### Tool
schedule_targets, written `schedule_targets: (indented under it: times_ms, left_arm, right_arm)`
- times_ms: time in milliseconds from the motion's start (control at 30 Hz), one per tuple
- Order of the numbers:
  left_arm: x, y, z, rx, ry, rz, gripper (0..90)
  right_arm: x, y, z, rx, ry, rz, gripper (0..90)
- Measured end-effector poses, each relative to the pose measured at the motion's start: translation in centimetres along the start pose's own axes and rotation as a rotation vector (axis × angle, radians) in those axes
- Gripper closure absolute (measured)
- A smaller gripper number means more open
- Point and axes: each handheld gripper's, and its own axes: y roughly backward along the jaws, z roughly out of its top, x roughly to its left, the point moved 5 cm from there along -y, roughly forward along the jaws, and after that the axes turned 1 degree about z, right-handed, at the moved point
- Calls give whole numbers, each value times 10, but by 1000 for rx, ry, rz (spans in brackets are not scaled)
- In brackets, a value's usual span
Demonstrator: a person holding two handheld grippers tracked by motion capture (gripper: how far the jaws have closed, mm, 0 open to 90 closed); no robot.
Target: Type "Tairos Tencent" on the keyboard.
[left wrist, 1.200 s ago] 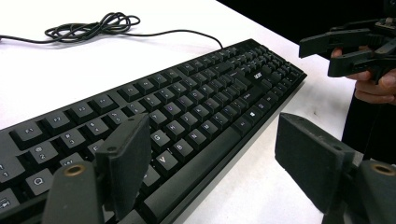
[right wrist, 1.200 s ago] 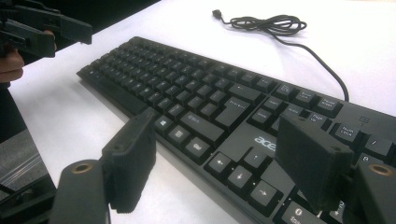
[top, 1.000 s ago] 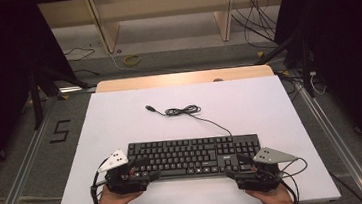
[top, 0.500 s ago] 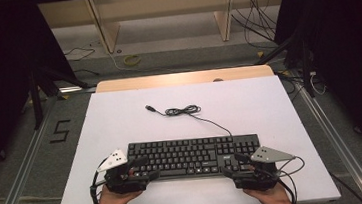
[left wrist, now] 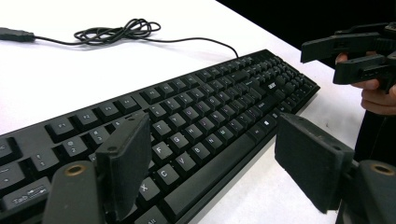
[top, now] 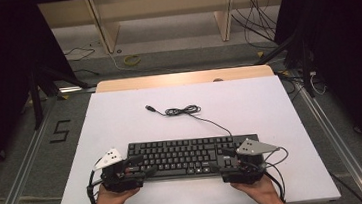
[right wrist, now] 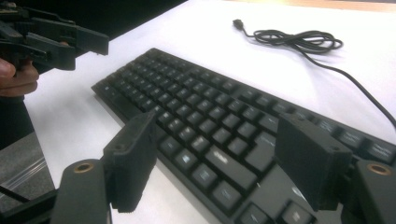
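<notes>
White table (top: 120, 118): bare apart from one item and its lead. Black keyboard (top: 186, 155) lies near the person's edge, long axis running left to right across the table, parallel to that edge. Its cable (top: 185, 110) leaves the far right of the board and ends in a loose coil with the plug further back, well clear of both hands.

Left gripper (top: 137, 166) sits at the keyboard's left end; right gripper (top: 229, 158) at the right end. Each hand is nearest its own end, so neither has the advantage; the board lies between them, lengthwise.

Left gripper view: jaws spread wide, one pad (left wrist: 126, 163) over the lower-left keys, the other off the front edge above the table. Right gripper view: jaws likewise spread, one pad (right wrist: 133, 156) off the front edge and the other above the right-hand keys. Nothing pinched by either.

Contact between pads and keys is hard to judge from these angles; probably just above, not pressing.

Judgement: the coming move looks like a two-ended hold across the front edge, each jaw pair closing on the board's thickness.
</notes>
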Motion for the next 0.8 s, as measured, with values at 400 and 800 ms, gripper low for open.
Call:
schedule_targets:
  times_ms: [400, 800]
  left_arm:
    - [6, 6, 0, -4, 12, 29, 271]
    - [18, 11, -3, 14, 50, 90, 284]
  right_arm:
    - [12, -28, 19, 20, 21, 43, 326]
    - [25, -58, 35, 63, 48, 81, 353]
